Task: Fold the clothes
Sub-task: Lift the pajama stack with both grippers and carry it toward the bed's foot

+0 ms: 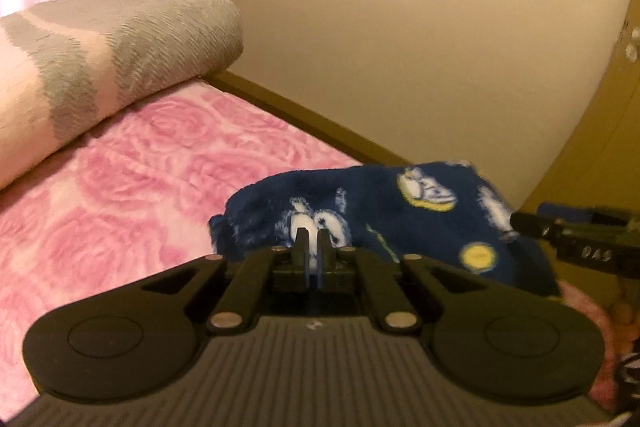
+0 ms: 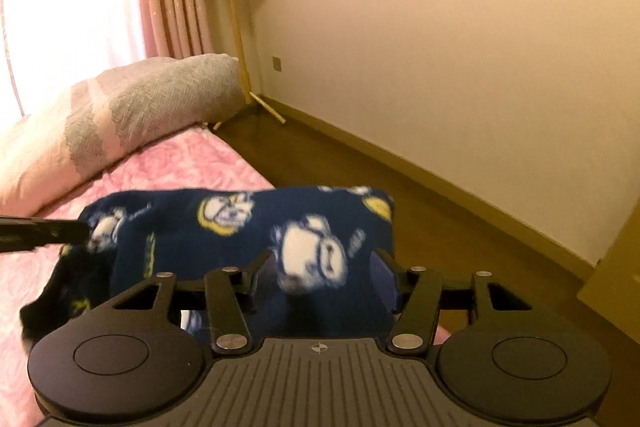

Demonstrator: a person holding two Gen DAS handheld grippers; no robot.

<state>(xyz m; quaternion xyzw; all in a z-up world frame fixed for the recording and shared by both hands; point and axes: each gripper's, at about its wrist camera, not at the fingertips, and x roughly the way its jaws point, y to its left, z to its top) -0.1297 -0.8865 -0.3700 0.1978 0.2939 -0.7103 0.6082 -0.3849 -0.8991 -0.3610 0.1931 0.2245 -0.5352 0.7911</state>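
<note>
A navy fleece garment (image 1: 404, 223) printed with white cartoon figures and yellow circles hangs bunched over the pink bedspread near the bed's right edge. My left gripper (image 1: 314, 241) is shut, its tips pinching the garment's left end; the right wrist view shows it (image 2: 80, 230) coming in from the left. My right gripper (image 2: 324, 259) holds a thick bunch of the garment (image 2: 224, 227) between its fingers (image 2: 260, 263), which stand fairly wide. In the left wrist view, the right gripper (image 1: 518, 221) touches the cloth's right end. The cloth hides the right pads.
A rolled grey and pink quilt (image 1: 100, 59) lies at the head of the bed on the rose-patterned bedspread (image 1: 120, 195). Wooden floor (image 2: 360, 167) and a cream wall run along the bed's right side. A coat stand (image 2: 236, 27) is in the corner by pink curtains.
</note>
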